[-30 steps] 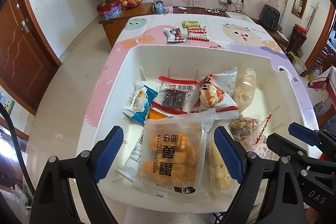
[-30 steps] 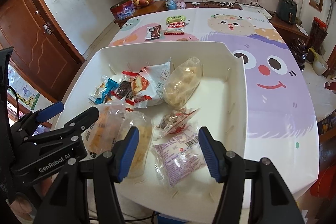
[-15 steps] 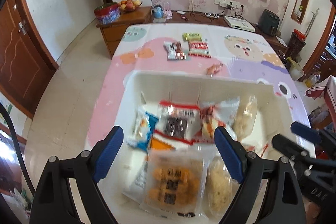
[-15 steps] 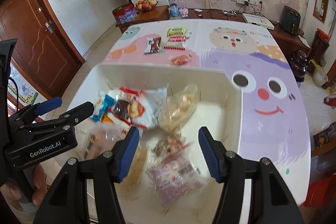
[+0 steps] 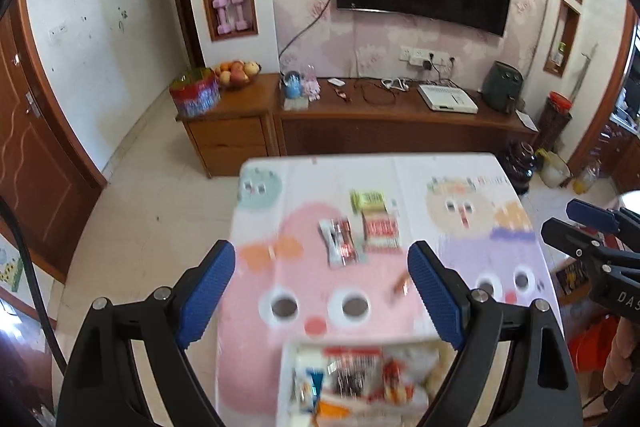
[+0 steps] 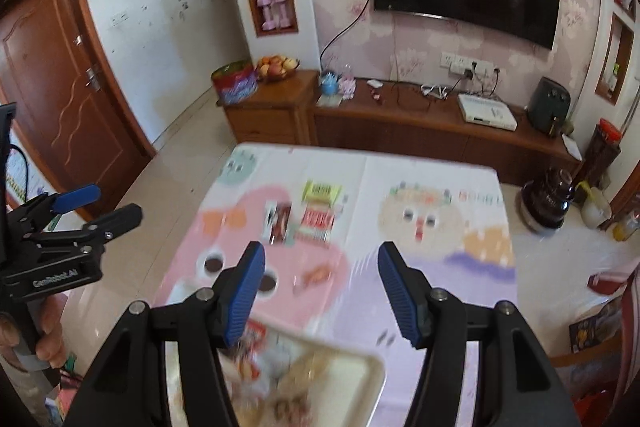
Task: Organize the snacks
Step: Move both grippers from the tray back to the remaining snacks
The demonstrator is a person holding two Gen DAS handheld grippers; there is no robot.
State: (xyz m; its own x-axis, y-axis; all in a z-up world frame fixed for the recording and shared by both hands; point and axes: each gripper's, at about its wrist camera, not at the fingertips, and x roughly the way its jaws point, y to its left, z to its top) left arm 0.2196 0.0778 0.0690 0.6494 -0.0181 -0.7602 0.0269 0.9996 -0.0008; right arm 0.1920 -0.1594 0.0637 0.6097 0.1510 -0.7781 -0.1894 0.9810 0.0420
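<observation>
The big table [image 5: 452,195] has a cloth with cartoon faces on it, pink on one side and purple on the other. At its near end sits the white bin [image 6: 372,367], blurry in both views, with many snack packs [image 5: 360,379] piled inside.

The left gripper [image 5: 322,301] hangs in the air above the pink part of the cloth. Its 2 blue fingers [image 5: 206,291] are spread wide apart, and nothing is between them. The right gripper [image 6: 322,293] hangs over the table too. Its blue fingers [image 6: 246,293] are also apart, less wide, and they pinch nothing. A hand [image 6: 44,331] holds the left gripper's handle.

Farther out on the cloth lie 4 loose snacks, well apart from the bin. The red and white pack [image 5: 381,233] lies just beside the dark pack [image 5: 340,243]. The green pack [image 5: 368,199] lies just past the red one. A small orange snack [image 6: 316,275] lies alone, nearer the bin.
</observation>
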